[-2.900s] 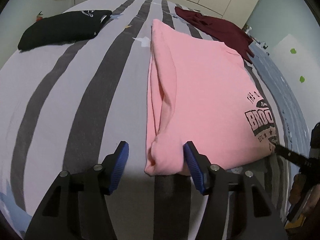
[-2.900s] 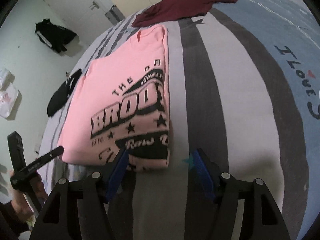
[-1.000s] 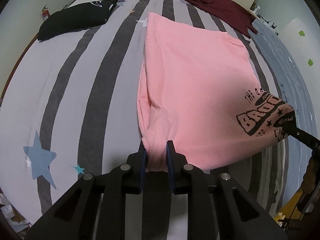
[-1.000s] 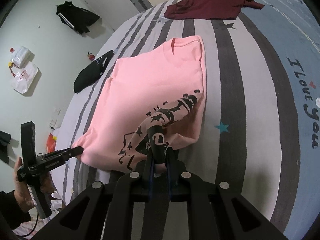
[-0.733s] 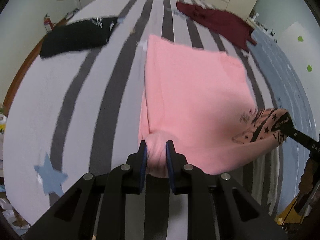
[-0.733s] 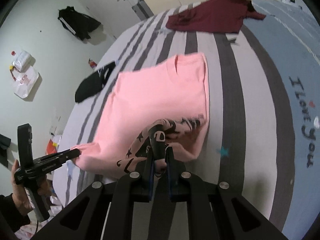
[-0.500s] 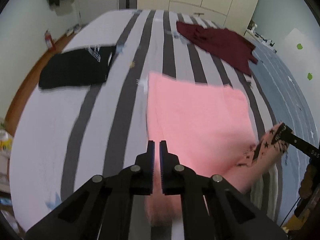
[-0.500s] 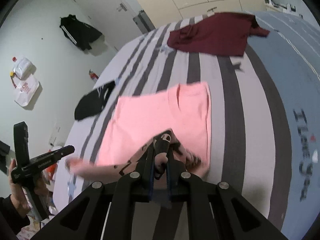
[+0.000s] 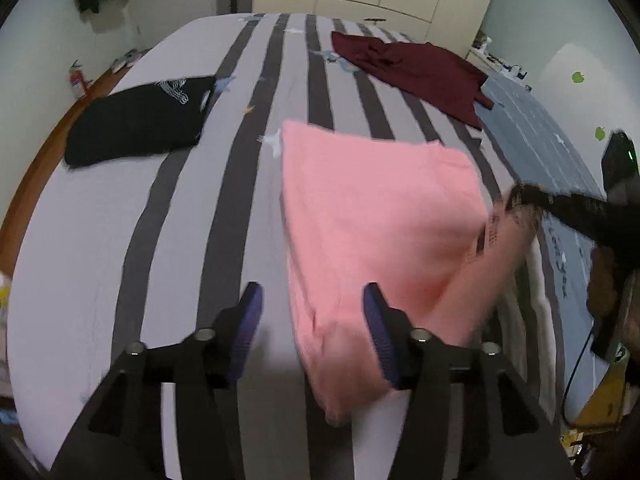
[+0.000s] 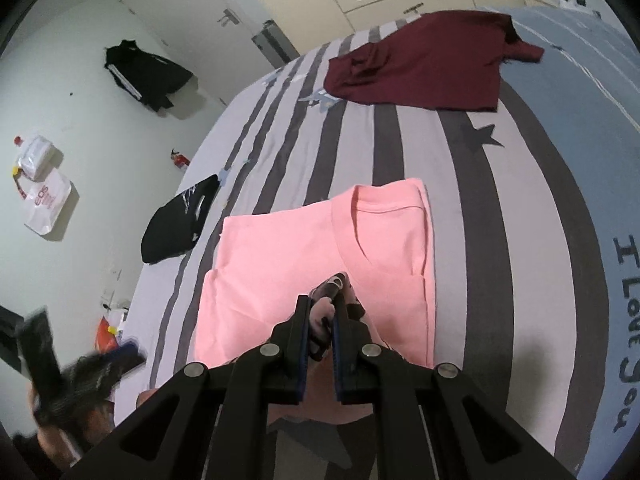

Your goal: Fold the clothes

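A pink T-shirt [image 9: 372,216] is seen lying on a bed [image 9: 192,208] covered in grey and white stripes, partway through its bottom half being folded up toward the collar. A moment earlier both lower corners were pinched; now the left tool [image 9: 314,326] has been released, its blue pads opening, with the dropped corner of cloth lying loosely between and beneath them, not pressed. The right tool [image 10: 322,320] is kept closed on the other lower corner, where the black printed lettering is bunched between its pads. The hem has thus been carried over only on the right side, so the fold is judged half laid: the right corner is yet to be set down and the left edge may need straightening. In the left wrist view, the lifted right corner is shown as a blurred flap rising toward the other tool at the frame's right edge, and a folded black garment [image 9: 136,124] and a crumpled maroon garment [image 9: 412,68] are seen further up the bed. Only the right wrist view shows the pink shirt's collar [image 10: 360,204], the flat upper half awaiting the fold, the words "I Love You" [image 10: 628,320] on a blue blanket, and the person's hand [image 10: 76,420] holding the left tool.
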